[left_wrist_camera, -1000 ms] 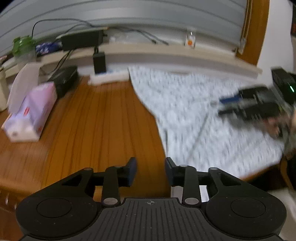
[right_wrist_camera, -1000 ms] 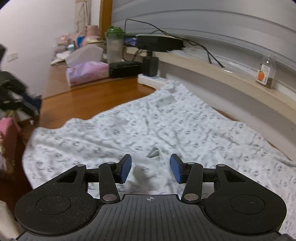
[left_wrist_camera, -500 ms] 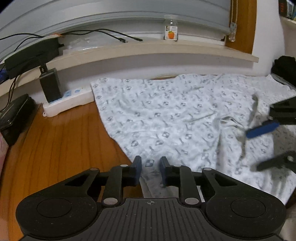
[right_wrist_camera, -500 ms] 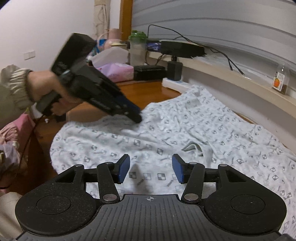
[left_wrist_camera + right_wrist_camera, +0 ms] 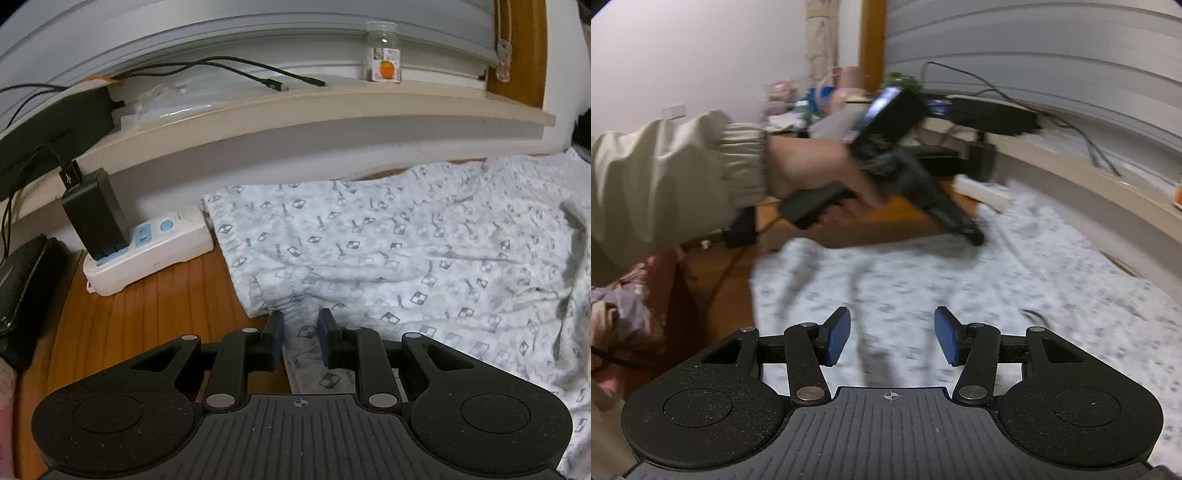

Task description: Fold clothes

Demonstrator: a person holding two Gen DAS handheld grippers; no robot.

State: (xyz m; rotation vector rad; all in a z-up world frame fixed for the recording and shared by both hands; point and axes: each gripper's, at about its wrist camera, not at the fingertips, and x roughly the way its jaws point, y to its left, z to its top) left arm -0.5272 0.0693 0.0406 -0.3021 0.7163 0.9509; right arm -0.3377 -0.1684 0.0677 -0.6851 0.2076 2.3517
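A white garment with a small grey print (image 5: 406,251) lies spread on the wooden table (image 5: 140,314); it also shows in the right wrist view (image 5: 997,288). My left gripper (image 5: 300,332) is at the garment's left edge, its jaws narrowed around a raised fold of the fabric with a gap still showing. My right gripper (image 5: 891,336) is open and empty above the garment. The left gripper, held in a hand, shows blurred in the right wrist view (image 5: 975,240) with its tips down at the cloth.
A white power strip (image 5: 147,251) with a black adapter (image 5: 94,214) lies just left of the garment. A shelf (image 5: 332,107) above carries cables and a small jar (image 5: 384,51). A black box (image 5: 22,273) sits at far left.
My left gripper swung from the bare table onto the garment's left edge and narrowed its jaws around a fold. My right gripper has shifted over the cloth and stays open.
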